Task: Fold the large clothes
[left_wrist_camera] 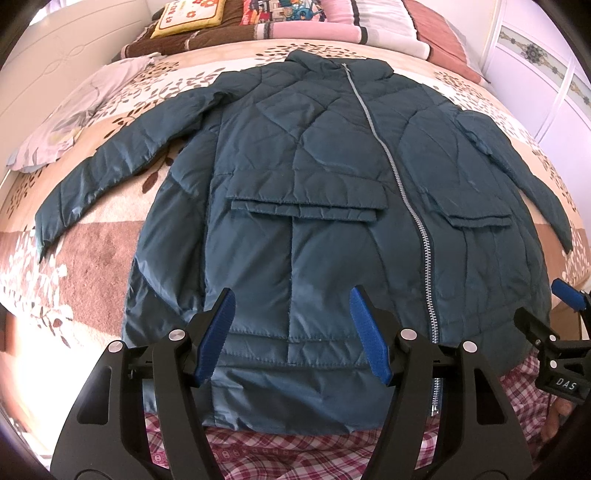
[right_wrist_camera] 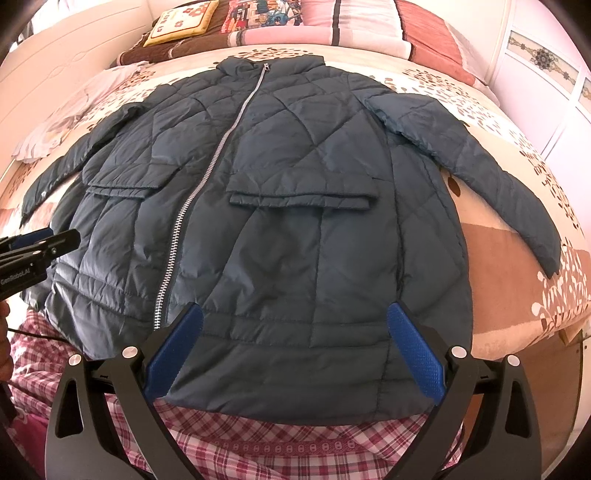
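- Plainly, a dark teal quilted puffer jacket (left_wrist_camera: 314,206) is laid front-up and zipped on a leaf-patterned beige and brown bedspread (left_wrist_camera: 92,251), its collar toward the headboard and its hem toward the grippers.
- Left of the jacket, a pale lilac floral pillow (left_wrist_camera: 66,122) is seen close to the outstretched left sleeve (left_wrist_camera: 96,181); a sleeve swept outward could be snagged on it.
- Over the jacket's left hem, the left gripper (left_wrist_camera: 293,332) is held released, its blue pads spread above the fabric with nothing between them.
- Over the jacket's right hem, the right gripper (right_wrist_camera: 295,350) is likewise seen unclenched and empty.
- The slick, puffy shell is judged likely to slip from a shallow pinch, or to spring back once folded.
- The metal zipper (left_wrist_camera: 402,192) runs slightly off-centre, so a fold could be skewed.
- Beyond the jacket's collar, a yellow flowered cushion (left_wrist_camera: 192,16) and pink striped bedding (left_wrist_camera: 332,26) are stacked, well apart.
- Below the hem, red plaid cloth (right_wrist_camera: 295,443) is visible, and nothing is seen blocking either gripper.
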The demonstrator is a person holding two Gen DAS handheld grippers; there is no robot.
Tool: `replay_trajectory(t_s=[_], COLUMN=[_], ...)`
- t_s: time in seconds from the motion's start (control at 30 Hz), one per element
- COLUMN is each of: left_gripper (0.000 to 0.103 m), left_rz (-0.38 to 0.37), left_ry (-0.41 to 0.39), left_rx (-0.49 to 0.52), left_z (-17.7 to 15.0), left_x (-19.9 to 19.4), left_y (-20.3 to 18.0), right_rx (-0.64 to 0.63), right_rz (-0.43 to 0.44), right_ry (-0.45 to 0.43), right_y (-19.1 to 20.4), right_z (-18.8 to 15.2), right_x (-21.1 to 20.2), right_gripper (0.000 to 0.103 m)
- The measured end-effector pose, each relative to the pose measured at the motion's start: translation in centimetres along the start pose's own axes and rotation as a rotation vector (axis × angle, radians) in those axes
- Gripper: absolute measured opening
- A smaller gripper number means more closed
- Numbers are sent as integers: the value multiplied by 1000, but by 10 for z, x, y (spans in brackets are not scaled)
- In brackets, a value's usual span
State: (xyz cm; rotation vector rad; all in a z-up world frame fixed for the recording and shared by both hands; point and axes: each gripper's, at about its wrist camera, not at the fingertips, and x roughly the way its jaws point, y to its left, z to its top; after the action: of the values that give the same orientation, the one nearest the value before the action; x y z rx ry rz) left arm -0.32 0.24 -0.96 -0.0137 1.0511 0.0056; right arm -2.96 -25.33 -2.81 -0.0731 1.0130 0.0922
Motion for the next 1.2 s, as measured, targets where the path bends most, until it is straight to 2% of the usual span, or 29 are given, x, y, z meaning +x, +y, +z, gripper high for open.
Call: replay_trajectory(t_s=[1.2], left_gripper=[64], left_rz=[0], left_ry=[5], left_rx=[-2], left_z=[5], left_x=[-1], left_y=[5], right_rx=[-7], right_rz=[6], right_ry=[-1], right_y=[-3], right_z=[0], right_x=[1], right_gripper=[96])
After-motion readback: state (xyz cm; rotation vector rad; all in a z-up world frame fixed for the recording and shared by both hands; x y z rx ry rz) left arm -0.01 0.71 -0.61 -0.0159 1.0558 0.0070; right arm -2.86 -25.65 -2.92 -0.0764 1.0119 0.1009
